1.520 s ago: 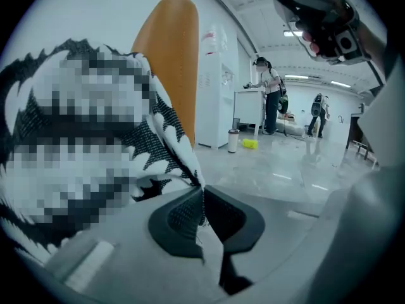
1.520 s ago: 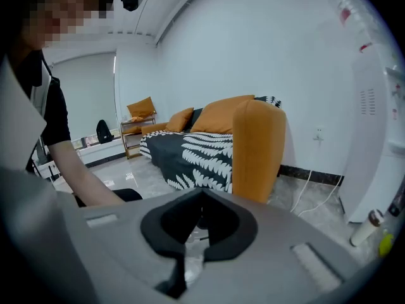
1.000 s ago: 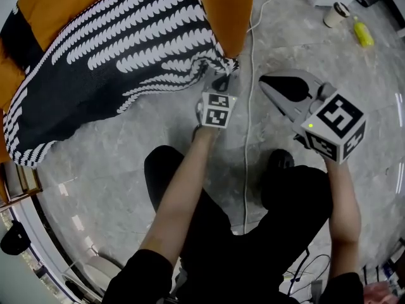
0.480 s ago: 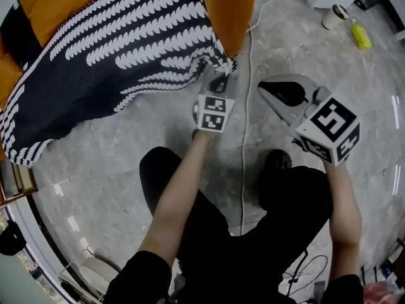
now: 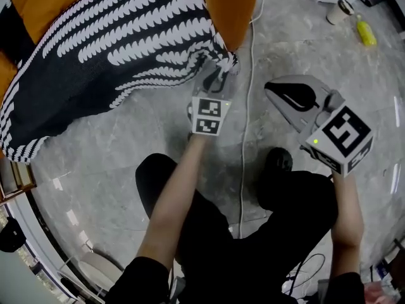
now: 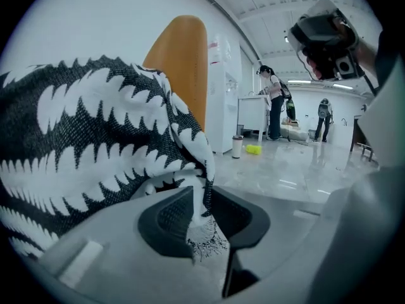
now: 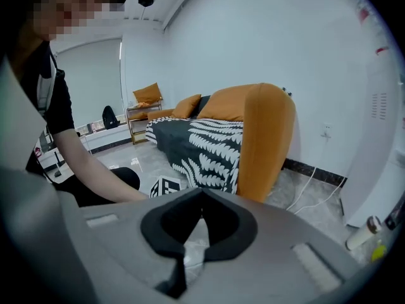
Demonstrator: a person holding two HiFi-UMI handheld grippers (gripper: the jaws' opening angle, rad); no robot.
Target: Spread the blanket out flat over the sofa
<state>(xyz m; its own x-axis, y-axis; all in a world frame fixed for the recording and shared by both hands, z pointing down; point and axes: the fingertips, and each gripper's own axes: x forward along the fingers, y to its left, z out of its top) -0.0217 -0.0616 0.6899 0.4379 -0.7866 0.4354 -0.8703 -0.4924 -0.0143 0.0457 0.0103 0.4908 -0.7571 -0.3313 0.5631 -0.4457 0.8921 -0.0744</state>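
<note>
From the head view, the blanket (image 5: 114, 49) lies across the seat of the sofa (image 5: 231, 11), with 1 corner hanging off the front by the orange arm. Your left gripper (image 5: 217, 76) sits right at that corner, probably because you have drawn the edge out as far as it goes. Your right gripper (image 5: 271, 87) hangs well apart over the bare floor (image 5: 126, 151), holding nothing. A cup (image 5: 343, 9) and a yellow bottle (image 5: 366, 33) stand far off; what is in them cannot be seen.

In the left gripper view, the jaws have just been opening. The fringed corner drapes between them, lying against 1 pad (image 6: 168, 223) with a gap on the other side, so nothing is pinched now. I judge this a release.

In the right gripper view, the jaws are pressed together and empty. It looks toward the draped sofa, ready for smoothing.
</note>
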